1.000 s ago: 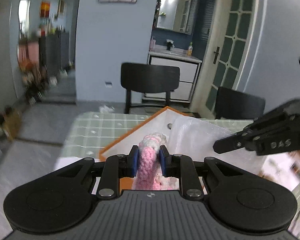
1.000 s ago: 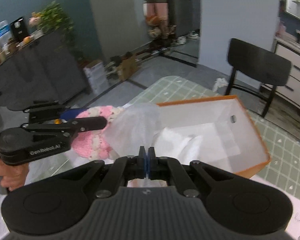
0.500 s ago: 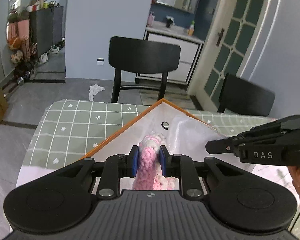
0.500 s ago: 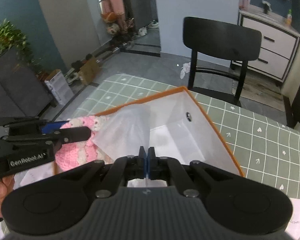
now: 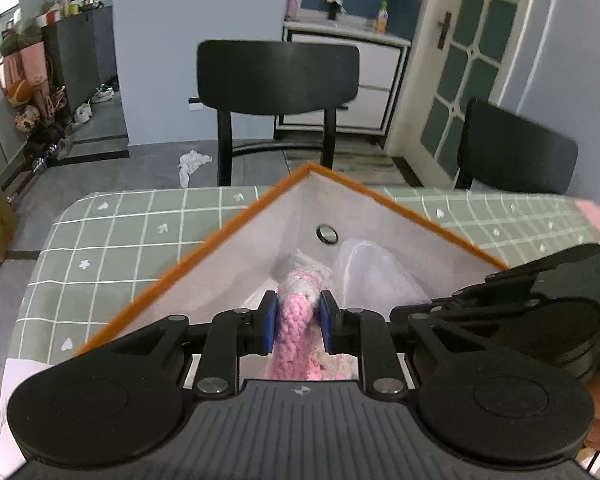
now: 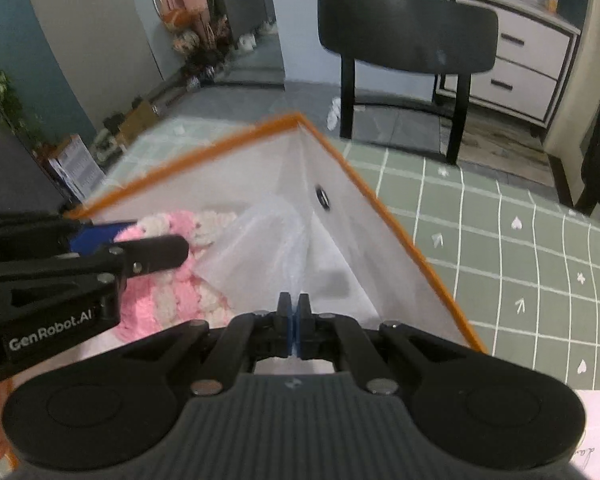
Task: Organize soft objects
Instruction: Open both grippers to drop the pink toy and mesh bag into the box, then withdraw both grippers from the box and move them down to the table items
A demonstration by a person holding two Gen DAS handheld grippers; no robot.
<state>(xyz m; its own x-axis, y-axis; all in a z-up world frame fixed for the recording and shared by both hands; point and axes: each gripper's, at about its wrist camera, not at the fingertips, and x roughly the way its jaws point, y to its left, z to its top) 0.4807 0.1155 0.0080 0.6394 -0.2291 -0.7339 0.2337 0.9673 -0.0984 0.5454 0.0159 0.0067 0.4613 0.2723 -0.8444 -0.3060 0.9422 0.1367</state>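
The orange-rimmed box [image 6: 400, 236] is open on top; its walls hem both claws closely.

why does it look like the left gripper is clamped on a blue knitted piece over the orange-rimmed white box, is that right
Not quite: the knitted piece is pink and white, not blue; only the pads are blue. The left wrist view shows the left gripper clamped on it over the orange-rimmed white box.
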